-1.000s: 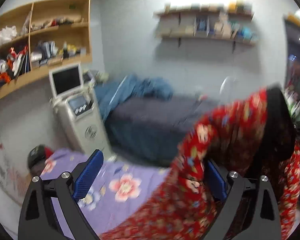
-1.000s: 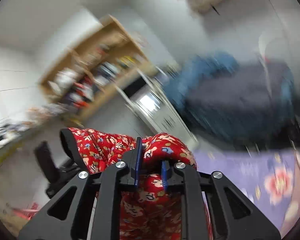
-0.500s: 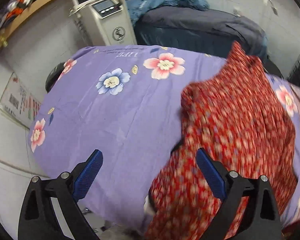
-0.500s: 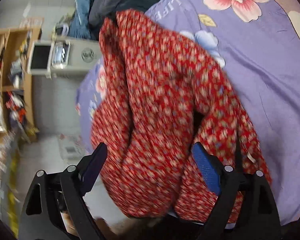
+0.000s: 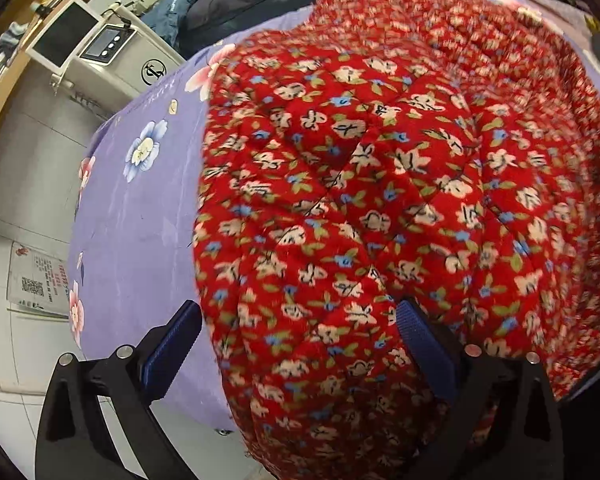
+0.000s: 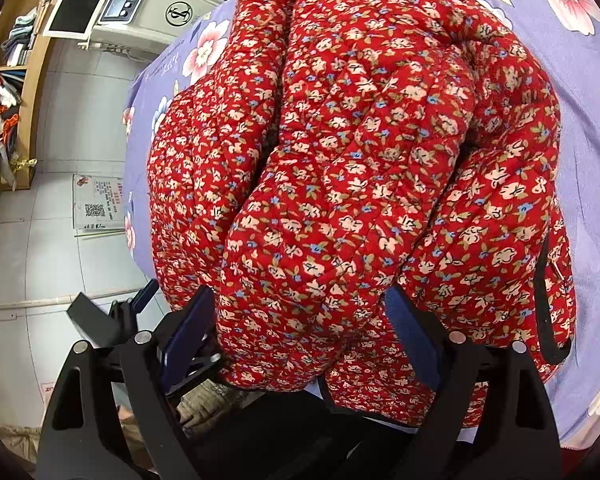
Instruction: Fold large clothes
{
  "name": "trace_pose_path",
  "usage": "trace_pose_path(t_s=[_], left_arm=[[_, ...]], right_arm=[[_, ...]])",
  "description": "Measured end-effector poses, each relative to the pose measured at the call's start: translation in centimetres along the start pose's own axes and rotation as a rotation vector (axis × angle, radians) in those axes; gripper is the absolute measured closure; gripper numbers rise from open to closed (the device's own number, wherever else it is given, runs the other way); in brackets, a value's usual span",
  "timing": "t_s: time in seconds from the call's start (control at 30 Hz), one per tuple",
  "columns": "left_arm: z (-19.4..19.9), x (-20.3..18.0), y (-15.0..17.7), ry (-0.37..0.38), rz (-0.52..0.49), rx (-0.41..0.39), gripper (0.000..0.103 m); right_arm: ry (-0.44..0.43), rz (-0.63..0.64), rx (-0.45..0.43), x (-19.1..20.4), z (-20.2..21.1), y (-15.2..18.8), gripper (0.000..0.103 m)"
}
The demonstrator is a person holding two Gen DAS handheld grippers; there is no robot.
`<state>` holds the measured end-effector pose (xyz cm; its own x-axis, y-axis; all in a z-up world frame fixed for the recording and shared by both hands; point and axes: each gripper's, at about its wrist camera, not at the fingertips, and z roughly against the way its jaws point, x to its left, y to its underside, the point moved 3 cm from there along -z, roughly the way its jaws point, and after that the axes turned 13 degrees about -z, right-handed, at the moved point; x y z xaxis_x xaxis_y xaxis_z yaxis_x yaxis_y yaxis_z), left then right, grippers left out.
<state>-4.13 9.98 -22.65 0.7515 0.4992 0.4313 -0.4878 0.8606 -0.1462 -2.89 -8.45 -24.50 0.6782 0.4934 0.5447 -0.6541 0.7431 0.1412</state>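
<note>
Lying in a rumpled heap on the purple flower-printed bed sheet (image 5: pixel 140 216), one red quilted floral-print padded jacket (image 5: pixel 380 184) fills most of the left wrist view. Its fabric is soft, diamond-stitched and puffy, printed with small cream and blue blossoms. The left gripper (image 5: pixel 300 344) stands with jaws spread wide; the blue ribbed pads (image 5: pixel 172 344) number two, and the jacket's near edge bulges between them without being clamped. Beyond the sheet stands one white floor-standing machine with a tilted screen (image 5: pixel 100 52), beside a wooden wall shelf (image 5: pixel 40 0). One dark blue bundle of bedding (image 5: pixel 228 0) lies behind the jacket. One printed paper sheet (image 5: pixel 36 284) lies on the tiled floor.

Right wrist view: the same jacket (image 6: pixel 360 160) shows several thick folds and a black-trimmed edge at the right. The right gripper (image 6: pixel 300 328) is likewise spread apart, its two blue pads (image 6: pixel 412 332) flanking a fold of cloth, not pinching it. The sheet (image 6: pixel 580 80), machine (image 6: pixel 140 4) and shelf (image 6: pixel 16 80) appear again. The left gripper's (image 6: pixel 140 298) tip shows at lower left, partly hidden.
</note>
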Motion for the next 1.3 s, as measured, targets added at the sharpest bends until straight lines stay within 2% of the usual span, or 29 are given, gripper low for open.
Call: trace_pose_path(t_s=[0.03,0.1,0.13,0.17,0.2,0.27,0.33,0.4,0.5,0.57,0.67,0.73,0.8,0.83,0.87,0.9,0.93,1.0,1.03,1.1,1.23,1.3], left_arm=[[-0.6,0.3,0.0,0.019,0.023,0.016,0.022],[-1.2,1.2,0.1,0.035,0.074,0.034,0.045],[-1.3,1.9,0.1,0.043,0.098,0.036,0.049],[-1.1,2.5,0.1,0.05,0.123,0.033,0.065],[-0.9,3.6,0.0,0.046,0.162,0.031,0.072],[-0.4,6.3,0.1,0.103,0.263,0.019,0.078],[0.2,9.6,-0.3,0.089,0.313,-0.007,0.082],[1.3,12.8,-1.3,0.011,0.298,-0.052,0.084],[3.0,19.7,-4.0,-0.163,0.256,-0.141,0.084],[3.3,24.3,-5.9,-0.219,0.268,-0.17,0.084],[1.9,32.2,-9.5,-0.249,0.329,-0.188,0.084],[-0.7,35.5,-11.6,-0.25,0.355,-0.151,0.083],[-4.5,38.4,-13.8,-0.228,0.435,-0.081,0.068],[-6.9,40.0,-14.2,-0.274,0.489,-0.009,0.06],[-8.7,41.0,-14.8,-0.304,0.517,0.047,0.042],[-10.9,42.0,-14.6,-0.298,0.569,0.125,0.031],[-12.5,42.2,-13.8,-0.237,0.629,0.162,0.028],[-14.0,42.8,-12.5,-0.14,0.75,0.161,0.028],[-14.1,42.9,-11.9,-0.129,0.787,0.152,0.027],[-13.8,42.4,-10.7,-0.122,0.825,0.146,0.018],[-11.9,40.1,-8.2,-0.106,0.789,0.109,0.017],[-11.0,38.8,-6.5,-0.108,0.766,0.091,0.013]], right_arm=[[0.003,-0.006,-0.004,-0.2,0.5,-0.1,0.017],[0.009,-0.025,-0.015,-0.6,0.7,-0.3,0.017],[0.01,-0.034,-0.022,-1.2,1.4,-0.4,0.017],[0.012,-0.045,-0.031,-1.7,1.7,-0.4,0.017],[0.013,-0.054,-0.038,-2.0,1.8,-0.4,0.017],[0.014,-0.067,-0.055,-2.5,2.1,-0.5,0.017],[0.016,-0.061,-0.075,-2.8,2.4,-0.5,0.017],[0.036,-0.04,-0.097,-2.8,2.9,-0.5,0.017],[0.072,0.006,-0.127,-2.1,3.2,-0.3,0.017],[0.101,0.047,-0.146,-1.4,3.2,0.0,0.017],[0.156,0.102,-0.182,-0.3,3.3,0.5,0.017],[0.194,0.136,-0.213,0.3,3.5,0.9,0.017],[0.234,0.164,-0.24,0.6,3.7,1.4,0.017],[0.255,0.182,-0.252,0.7,3.8,1.6,0.017],[0.275,0.201,-0.262,0.9,3.8,1.8,0.017],[0.3,0.227,-0.27,1.2,3.7,2.1,0.017],[0.32,0.25,-0.271,1.5,3.6,2.3,0.017],[0.344,0.301,-0.258,2.1,3.0,2.8,0.017],[0.352,0.324,-0.246,2.4,2.5,3.0,0.017],[0.382,0.367,-0.208,3.0,1.1,3.3,0.017],[0.443,0.44,-0.096,3.7,-2.9,3.5,0.017],[0.486,0.483,-0.048,3.9,-5.2,3.6,0.017]])
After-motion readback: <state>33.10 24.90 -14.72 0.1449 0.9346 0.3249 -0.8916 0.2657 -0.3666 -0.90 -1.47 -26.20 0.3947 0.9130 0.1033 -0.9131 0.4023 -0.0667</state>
